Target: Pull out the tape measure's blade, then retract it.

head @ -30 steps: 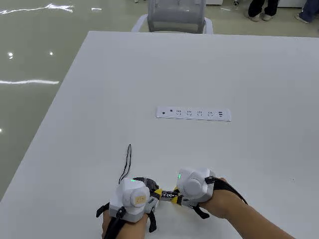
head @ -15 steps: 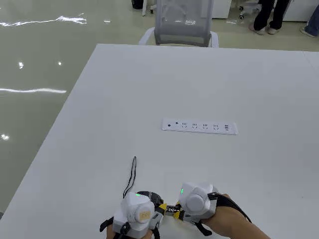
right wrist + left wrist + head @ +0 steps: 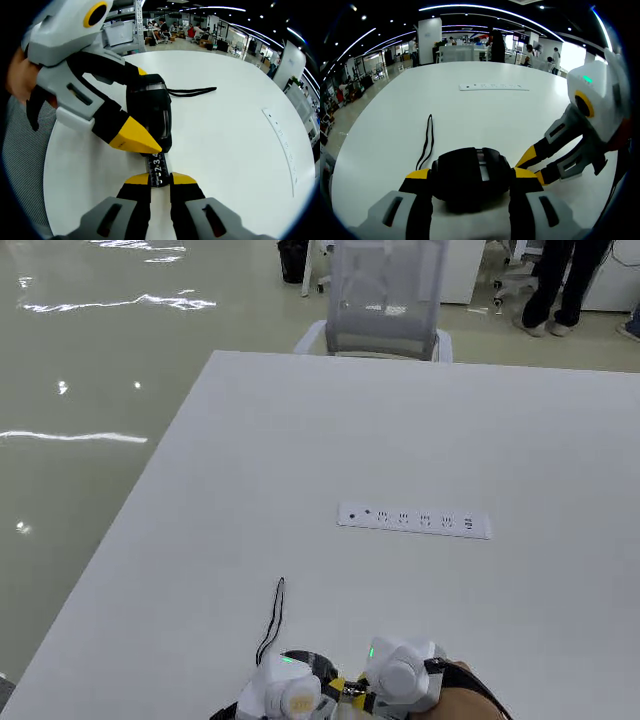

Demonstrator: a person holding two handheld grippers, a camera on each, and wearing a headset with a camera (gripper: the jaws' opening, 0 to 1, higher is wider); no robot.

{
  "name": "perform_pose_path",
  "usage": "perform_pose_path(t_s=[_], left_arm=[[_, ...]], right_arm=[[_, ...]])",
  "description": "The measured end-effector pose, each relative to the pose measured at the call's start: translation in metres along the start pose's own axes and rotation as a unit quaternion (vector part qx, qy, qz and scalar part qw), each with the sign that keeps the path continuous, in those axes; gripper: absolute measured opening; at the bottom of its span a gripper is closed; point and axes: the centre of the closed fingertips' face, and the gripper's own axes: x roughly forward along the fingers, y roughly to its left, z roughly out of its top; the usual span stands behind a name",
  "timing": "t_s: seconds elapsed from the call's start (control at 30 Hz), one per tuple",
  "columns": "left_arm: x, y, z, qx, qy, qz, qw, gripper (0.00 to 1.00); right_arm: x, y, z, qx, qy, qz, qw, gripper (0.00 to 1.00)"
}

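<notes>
Ok, my L gripper (image 3: 471,176) clamped on tape measure (image 3: 462,162) body, R gripper (image 3: 160,178) pinching blade (image 3: 158,167) tip, barely out, by desk (image 3: 400,430) near edge.

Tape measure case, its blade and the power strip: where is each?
tape measure case (image 3: 470,172), left gripper view, front of black body.
blade (image 3: 159,169), right gripper view, numbered stretch.
power strip (image 3: 415,521), head view, middle of top face.

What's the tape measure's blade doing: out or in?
Slightly out: a short numbered stretch of blade shows between case and right gripper.
</notes>
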Motion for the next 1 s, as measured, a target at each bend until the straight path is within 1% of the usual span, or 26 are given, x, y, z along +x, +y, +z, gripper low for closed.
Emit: perform_pose_path(t_s=[0.5,0.67,1.0], left_arm=[[0.001,0.001,0.0,0.0,0.0,0.001,1.0,0.58],[0.001,0.0,0.0,0.001,0.0,-0.001,1.0,0.58],[0.001,0.001,0.0,-0.002,0.0,-0.001,1.0,0.58]], right_arm=[[0.005,0.0,0.006,0.002,-0.01,0.004,0.9999,0.13],[0.005,0.002,0.008,0.01,-0.017,0.004,0.9998,0.13],[0.009,0.002,0.012,0.005,-0.026,0.008,0.9996,0.13]])
